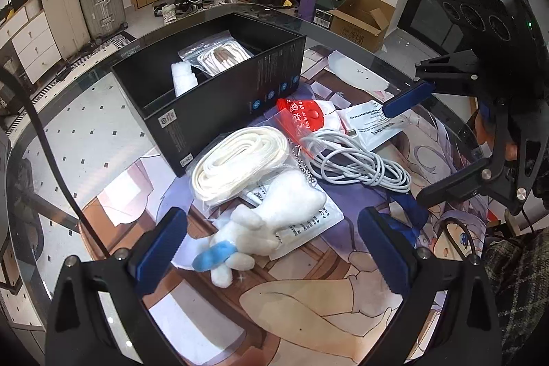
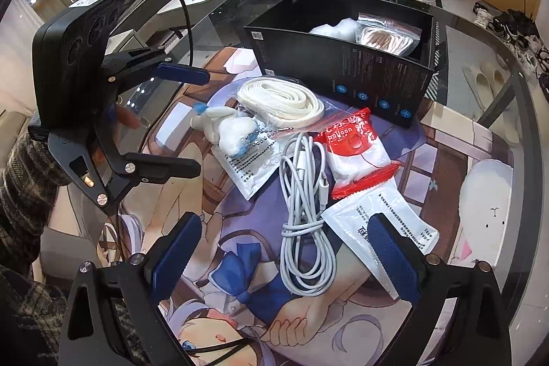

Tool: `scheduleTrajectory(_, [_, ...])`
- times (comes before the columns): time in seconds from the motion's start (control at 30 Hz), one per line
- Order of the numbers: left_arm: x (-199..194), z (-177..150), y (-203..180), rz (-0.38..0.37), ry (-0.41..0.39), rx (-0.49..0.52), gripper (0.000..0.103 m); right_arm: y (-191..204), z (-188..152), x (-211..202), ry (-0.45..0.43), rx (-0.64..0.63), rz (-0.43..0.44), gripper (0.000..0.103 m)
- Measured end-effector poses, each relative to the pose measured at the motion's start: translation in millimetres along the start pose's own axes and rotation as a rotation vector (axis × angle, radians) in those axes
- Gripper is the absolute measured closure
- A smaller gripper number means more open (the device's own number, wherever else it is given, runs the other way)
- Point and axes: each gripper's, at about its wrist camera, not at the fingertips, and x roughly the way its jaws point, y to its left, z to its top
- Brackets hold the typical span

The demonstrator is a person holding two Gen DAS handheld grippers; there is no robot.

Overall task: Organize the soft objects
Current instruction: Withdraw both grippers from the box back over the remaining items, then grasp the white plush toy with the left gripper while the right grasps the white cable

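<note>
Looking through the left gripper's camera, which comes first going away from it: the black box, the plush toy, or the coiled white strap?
1. Plush toy, just ahead between the open left gripper fingers.
2. Coiled white strap, behind the toy, slightly left.
3. Black box, farthest, at the back.

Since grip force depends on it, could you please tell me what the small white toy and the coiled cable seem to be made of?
The white toy looks like plush fabric: fuzzy, matte nap with soft, rounded limbs. The coiled cable looks like smooth rubbery plastic sheathing, faintly glossy and bending in loose loops; the exact polymer cannot be told.
</note>
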Motion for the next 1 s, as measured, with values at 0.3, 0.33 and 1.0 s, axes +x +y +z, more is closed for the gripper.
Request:
scheduleTrajectory(0.3, [18.1,-2.5,0.5,-0.024,0.024,0.084,0.003,8.0,0.8,13.9,0.019,-0.001,0.024,0.004])
scheduleTrajectory(0.33, [19.9,-3.4,0.8,-0.033,0.024,0.088,0.003,8.3,0.8,15.5,0.023,0.0,0.029,0.005])
scheduleTrajectory(1.0, [45.0,-8.8,5.1,-0.127,0.061,0.115,0.016,10.9,-0.3,57.9,0.12,0.031,0.063,0.013])
